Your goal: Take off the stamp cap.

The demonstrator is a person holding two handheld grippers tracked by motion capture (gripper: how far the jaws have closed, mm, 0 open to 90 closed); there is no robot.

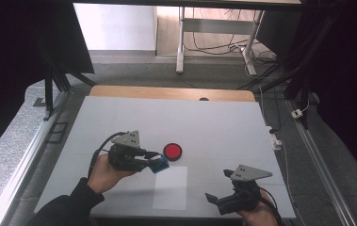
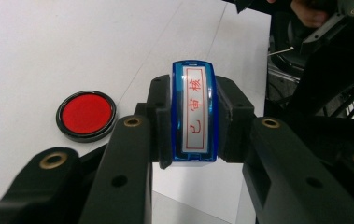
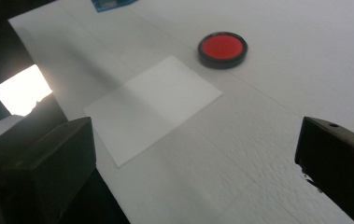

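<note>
The broad white table top (image 1: 223, 122) lies flat under both my grippers, and on it, below and a little ahead of my left fingers, is the plain white rectangular sheet of paper (image 1: 170, 187); from my right gripper (image 1: 225, 193) the same sheet lies just ahead of the left jaw. My right jaws stand wide apart with nothing between them, held low near the table's near edge, well clear of the work. My left gripper (image 1: 153, 160) is clamped on the small blue plastic stamp with a white face and red characters (image 2: 195, 112), each jaw flat against one of its long blue sides, the printing face turned out past my fingertips. The round black-rimmed red ink pad (image 1: 172, 151) sits just beyond and to one side of those fingertips, close but apart from the stamp. I judge the step in hand to be inking or printing. To do it well I should bring the stamp's face down square and parallel to the surface, press evenly without rocking, and keep my squeeze steady so the smooth plastic does not twist in the jaws. My free right jaws could pin the paper's corner if it slides.
</note>
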